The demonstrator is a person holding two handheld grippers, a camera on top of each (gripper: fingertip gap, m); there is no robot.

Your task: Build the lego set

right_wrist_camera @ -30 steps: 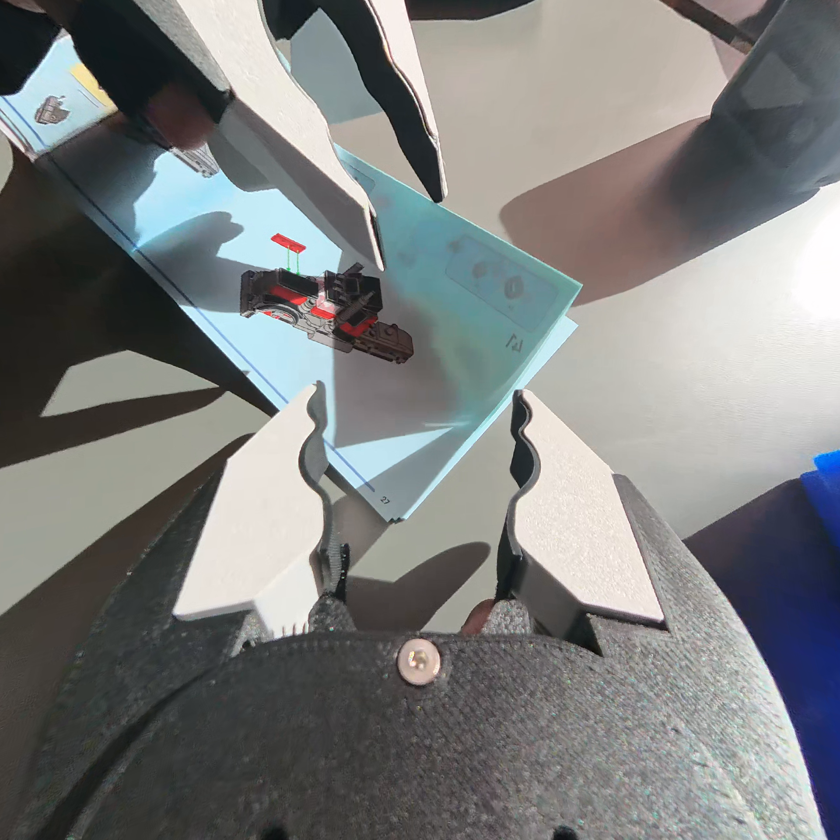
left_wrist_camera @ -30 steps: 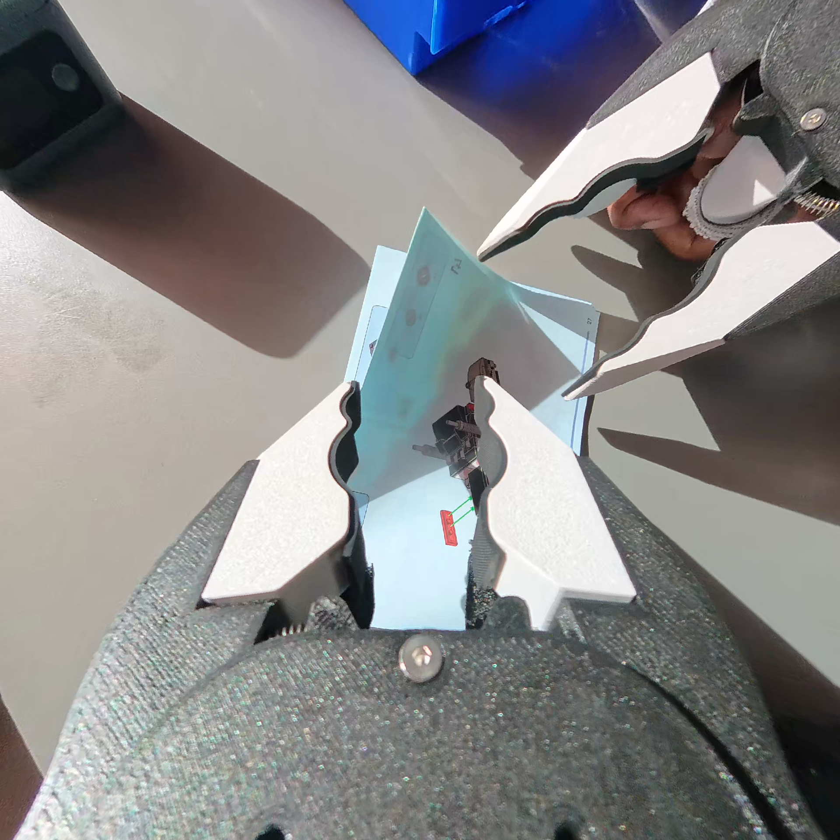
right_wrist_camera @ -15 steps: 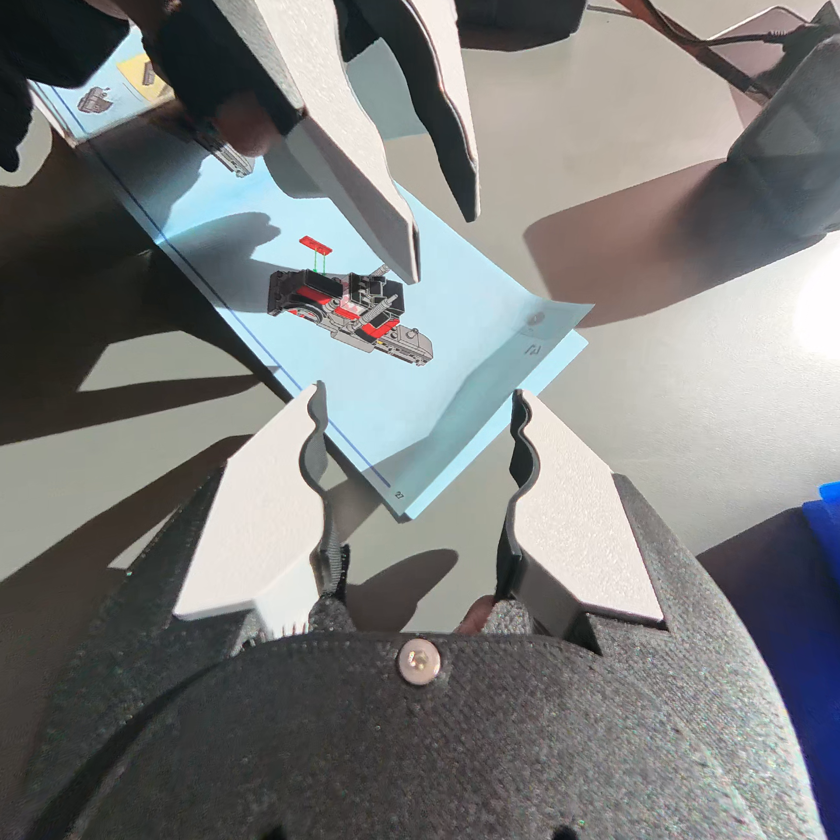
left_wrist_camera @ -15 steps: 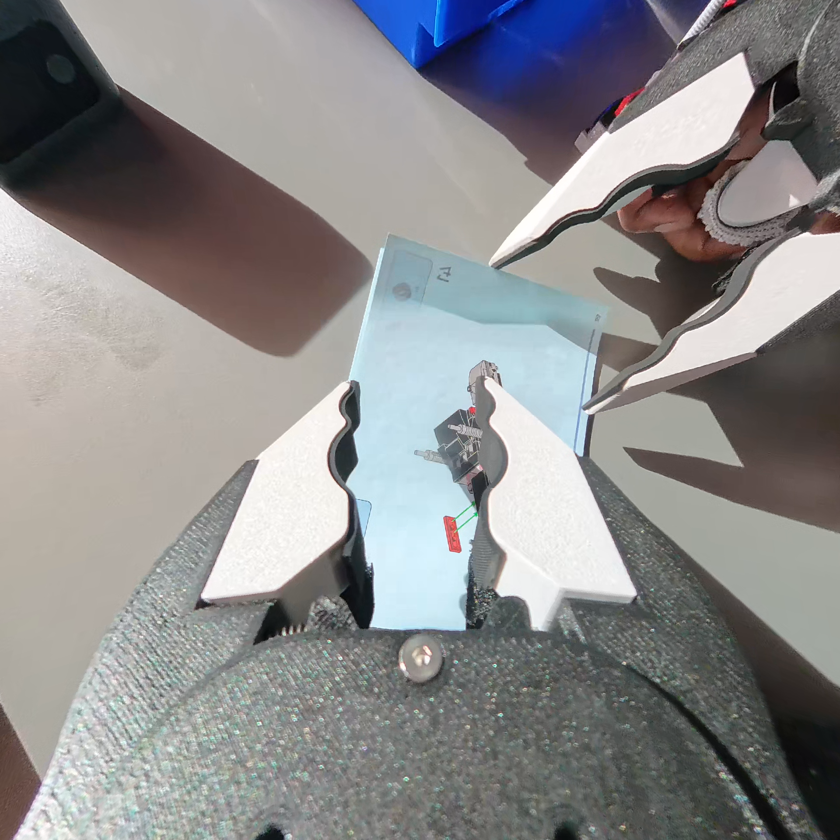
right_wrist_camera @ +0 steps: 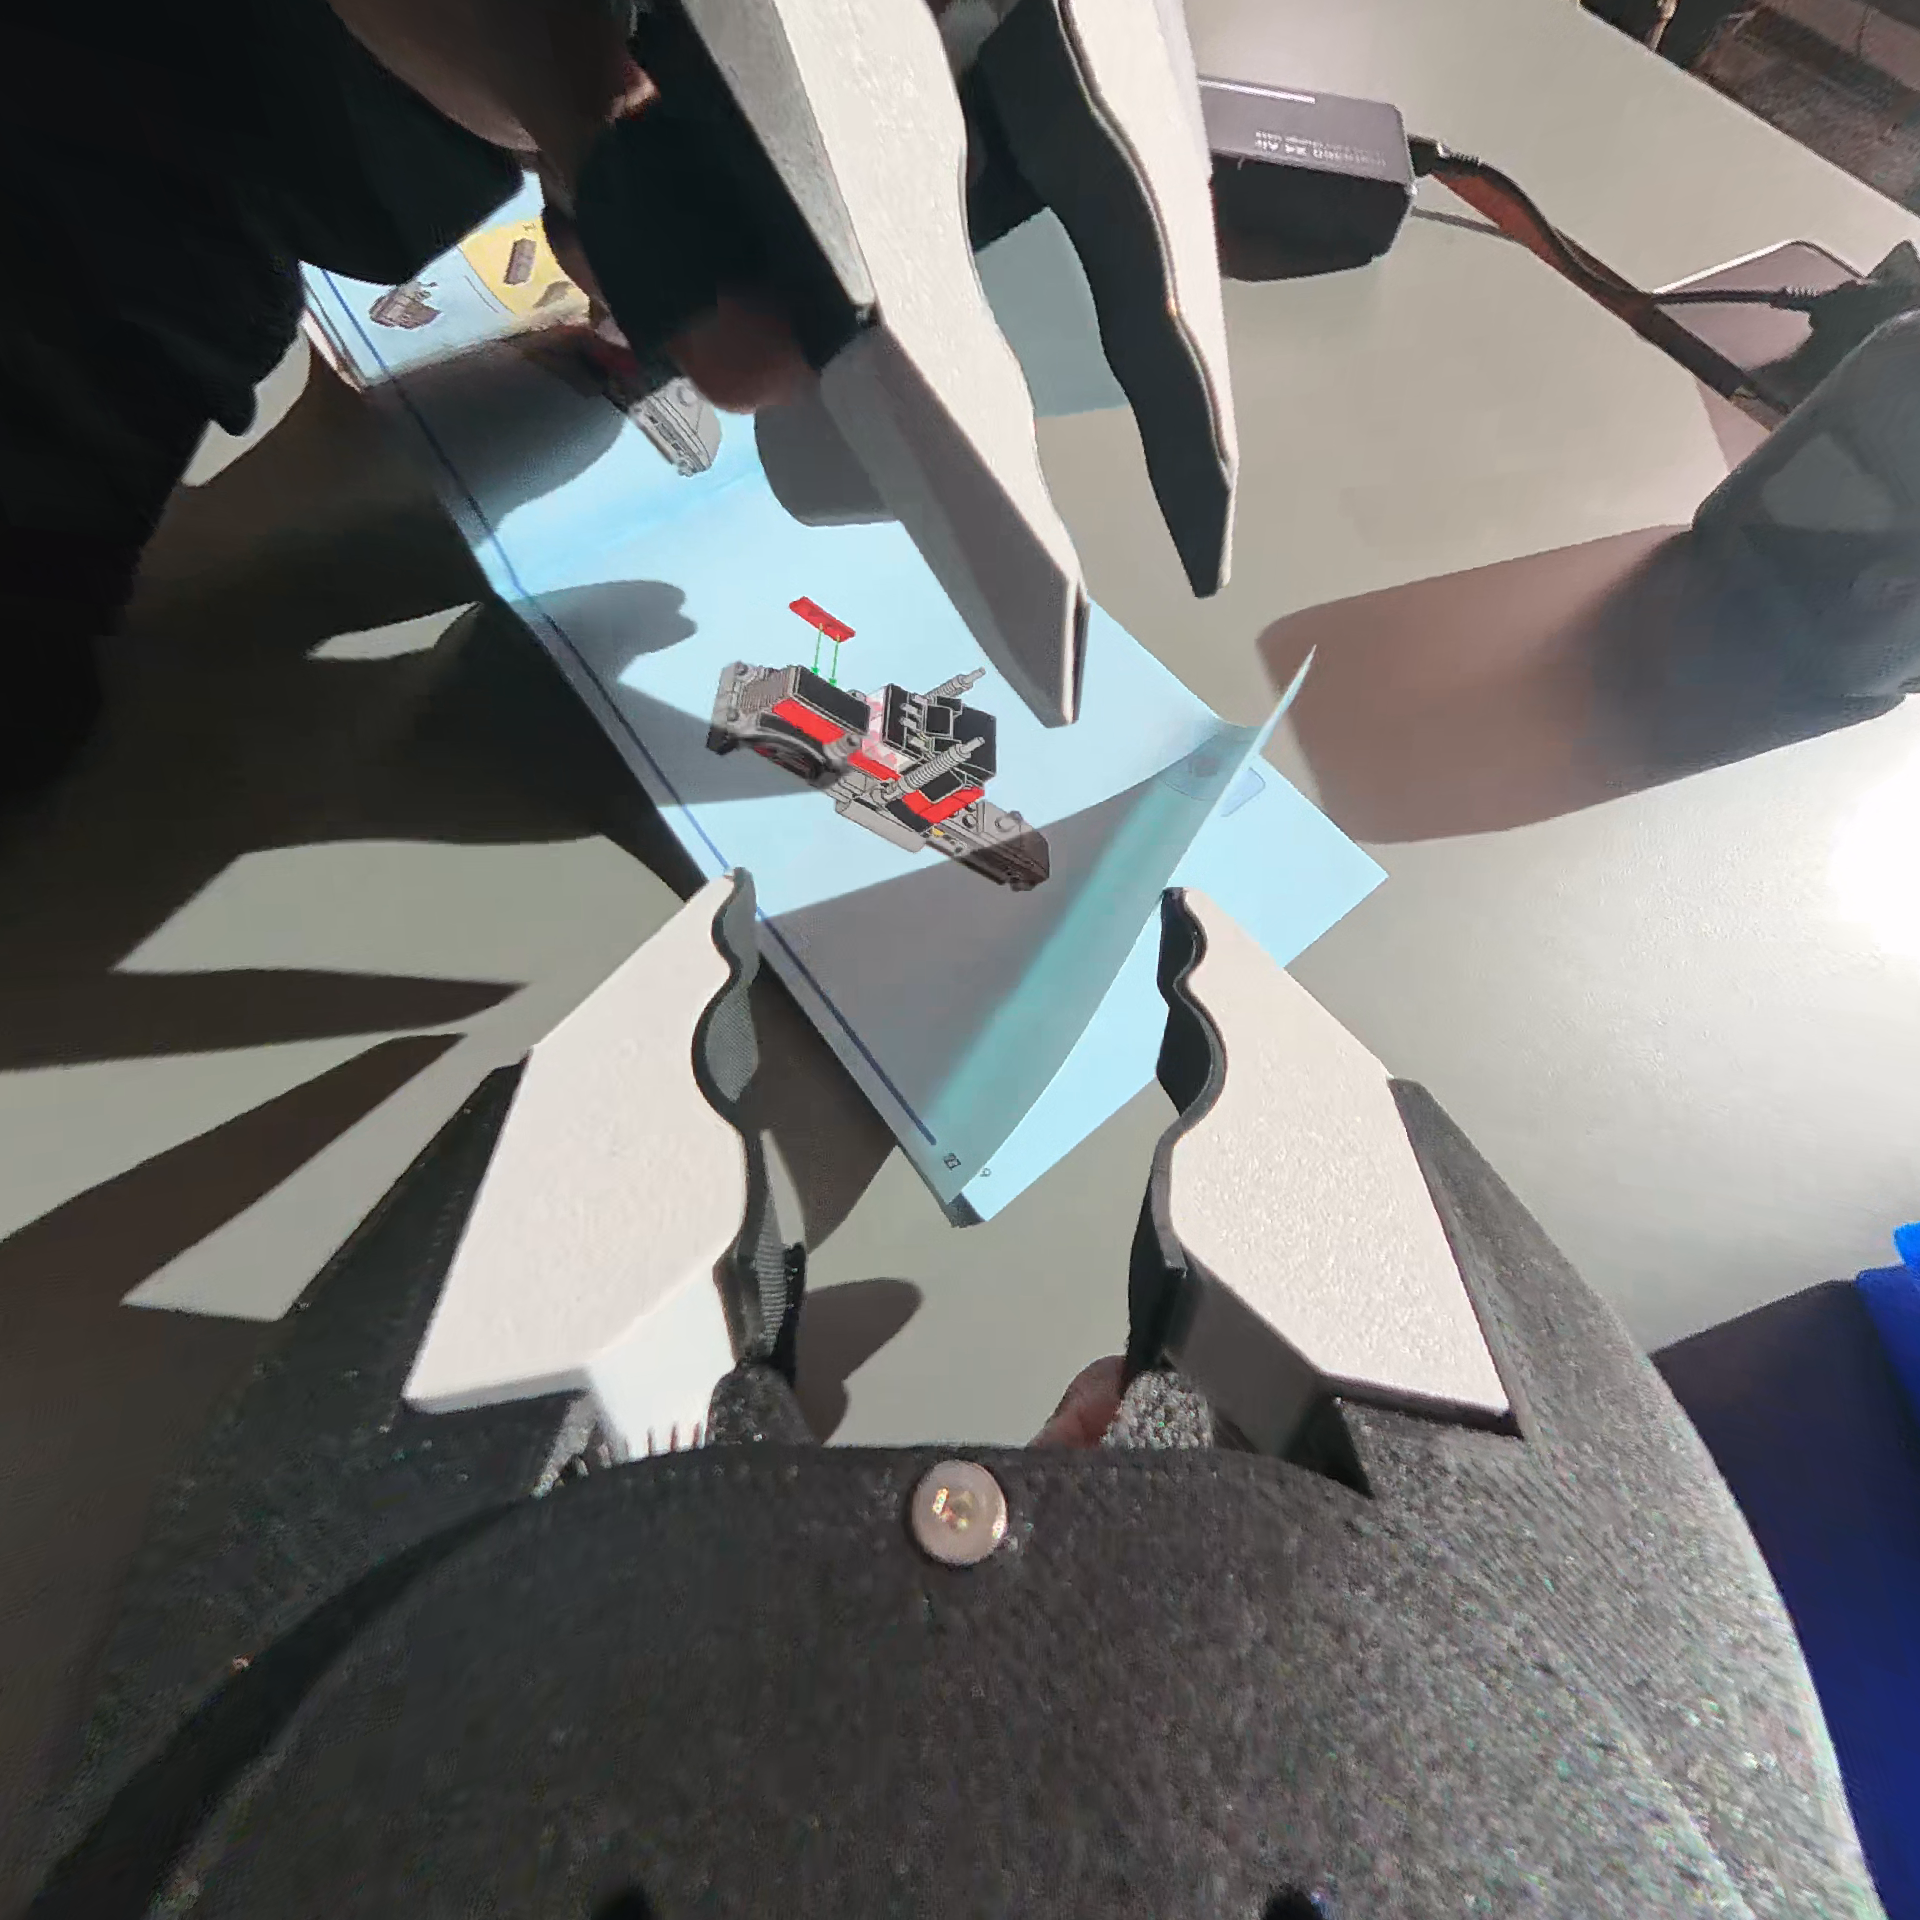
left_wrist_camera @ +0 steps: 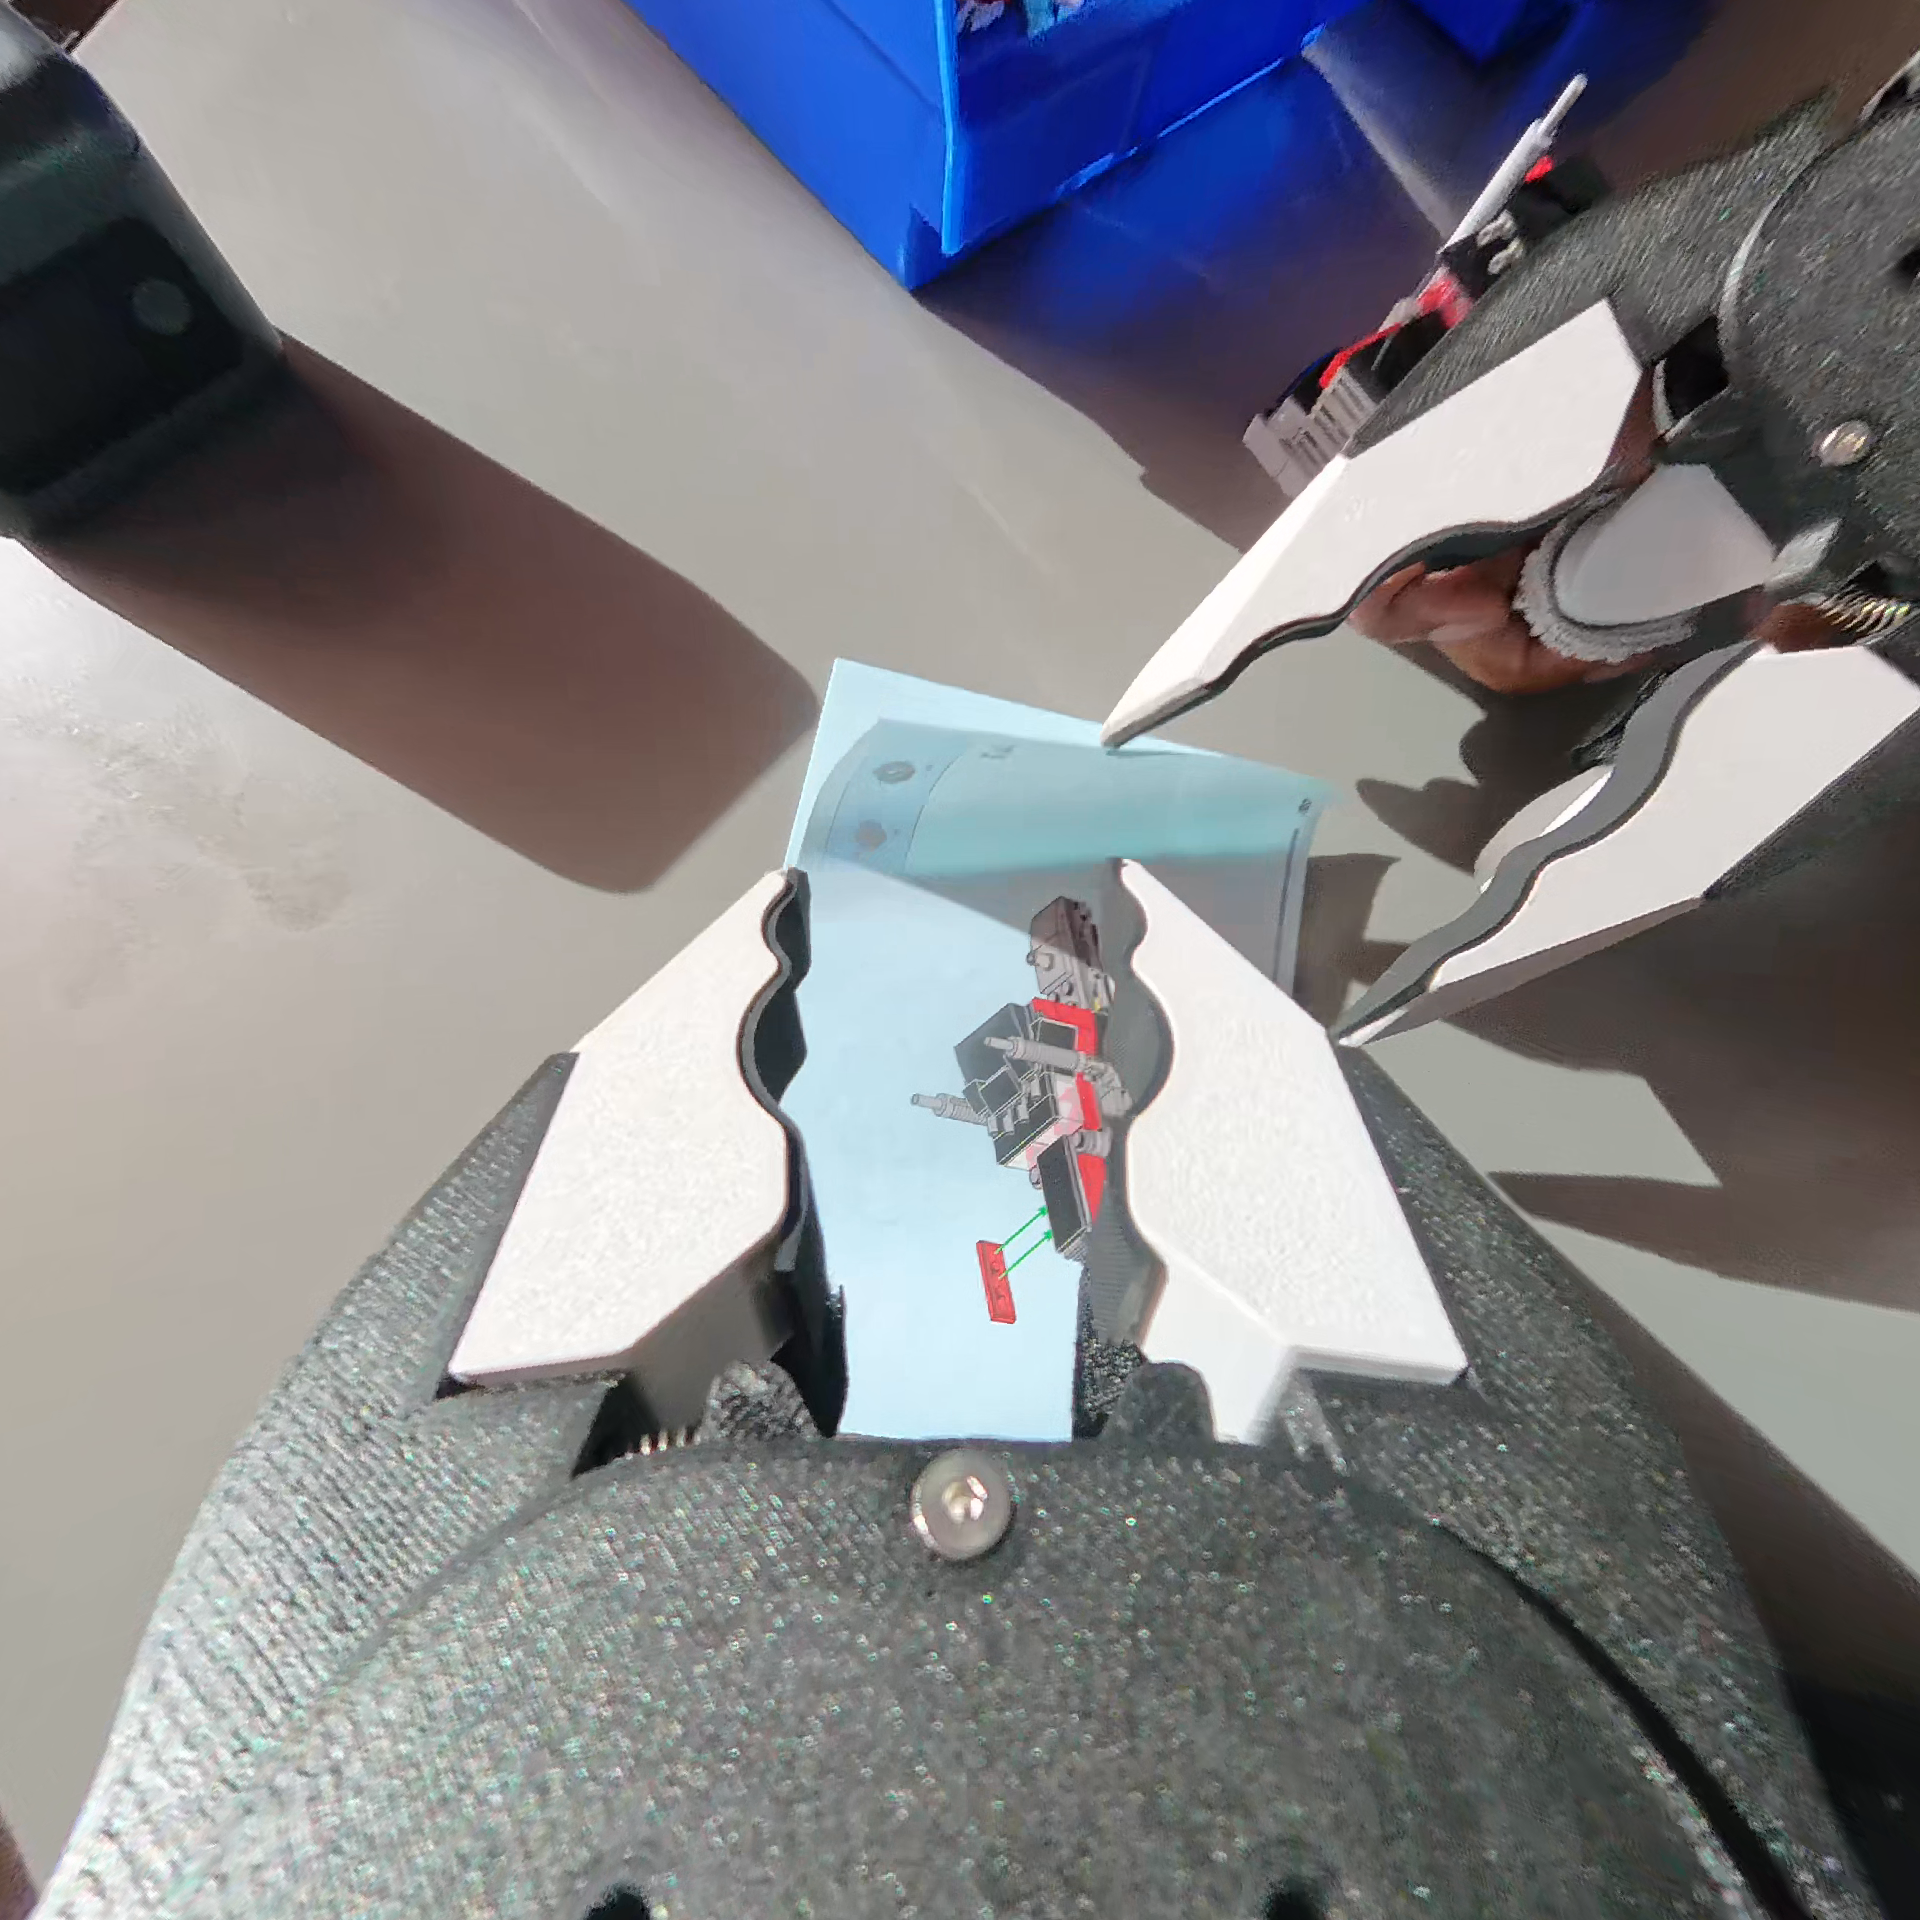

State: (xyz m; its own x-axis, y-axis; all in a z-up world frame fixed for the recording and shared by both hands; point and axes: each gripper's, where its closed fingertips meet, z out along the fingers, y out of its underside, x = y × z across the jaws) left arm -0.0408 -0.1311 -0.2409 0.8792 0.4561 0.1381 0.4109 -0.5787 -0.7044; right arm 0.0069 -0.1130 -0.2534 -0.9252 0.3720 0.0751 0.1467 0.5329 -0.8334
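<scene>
One light-blue instruction booklet (left_wrist_camera: 914, 1091) lies open on the grey worktop (left_wrist_camera: 520, 582), its top page curling up at the far corner. Two hand-held grippers hover over it: the left hand-held gripper (left_wrist_camera: 961, 904) with its fingers spread above the printed model, the right hand-held gripper (right_wrist_camera: 951, 904) likewise spread, empty, near the booklet's corner. Only the left wrist view shows one blue bin (left_wrist_camera: 935, 114) and a small part-built lego model (left_wrist_camera: 1340, 384); only the right wrist view shows one black power adapter (right_wrist_camera: 1304, 166).
</scene>
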